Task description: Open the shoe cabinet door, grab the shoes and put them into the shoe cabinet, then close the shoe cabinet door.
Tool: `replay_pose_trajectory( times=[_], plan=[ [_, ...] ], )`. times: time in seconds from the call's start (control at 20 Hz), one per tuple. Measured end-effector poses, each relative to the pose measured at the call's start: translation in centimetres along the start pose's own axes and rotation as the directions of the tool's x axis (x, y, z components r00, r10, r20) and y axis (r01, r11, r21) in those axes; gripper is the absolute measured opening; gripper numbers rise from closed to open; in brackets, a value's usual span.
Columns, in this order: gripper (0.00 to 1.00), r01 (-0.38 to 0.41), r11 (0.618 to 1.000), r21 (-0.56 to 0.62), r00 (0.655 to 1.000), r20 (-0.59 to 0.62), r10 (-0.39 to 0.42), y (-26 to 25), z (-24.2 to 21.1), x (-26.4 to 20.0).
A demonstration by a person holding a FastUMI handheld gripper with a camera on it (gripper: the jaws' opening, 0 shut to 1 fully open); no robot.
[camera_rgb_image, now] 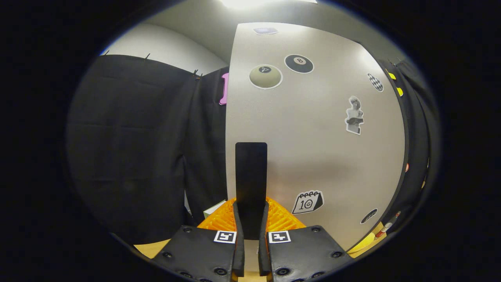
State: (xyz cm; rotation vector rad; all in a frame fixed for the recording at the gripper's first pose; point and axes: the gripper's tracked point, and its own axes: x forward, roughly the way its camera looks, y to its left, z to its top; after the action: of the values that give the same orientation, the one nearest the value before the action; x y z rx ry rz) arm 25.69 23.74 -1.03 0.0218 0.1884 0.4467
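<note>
The shoe cabinet door [313,129] is a big, pale grey panel that stands straight ahead of the gripper and very close to it. It looks shut, but the edges bend in this view, so that is hard to tell for sure.

To the left of the door hangs the black cloth wall [133,149] of the booth, with a light wall above it.

On the door, near its left edge, a flat black handle [251,176] runs up and down. The gripper [250,223] is nearly closed, and its two fingers squeeze the low end of this handle, one on each side.

Stickers dot the door. Up high sit a grey ball sticker [265,76] and a black eight-ball sticker [299,63]. Farther right is a statue sticker [354,115], and above it a small checkered sticker [375,82]. Low down, just right of the fingers, is a calendar sticker [308,202].

Behind the fingers, at the foot of the door, lies something orange with ridges [282,218]. I cannot tell what it is.
</note>
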Motion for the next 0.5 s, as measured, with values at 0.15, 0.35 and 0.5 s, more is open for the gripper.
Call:
replay_pose_trajectory(
  times=[0.15,0.35,0.5],
  plan=[
    [0.16,-0.013,1.000,0.005,1.000,0.010,0.013,-0.2,0.2,-0.7],
    [0.16,-0.029,1.000,0.007,1.000,0.005,0.029,-0.5,0.1,-1.3],
    [0.16,-0.035,0.999,0.023,0.999,-0.003,0.035,-0.8,-0.1,-1.5]
  ],
)
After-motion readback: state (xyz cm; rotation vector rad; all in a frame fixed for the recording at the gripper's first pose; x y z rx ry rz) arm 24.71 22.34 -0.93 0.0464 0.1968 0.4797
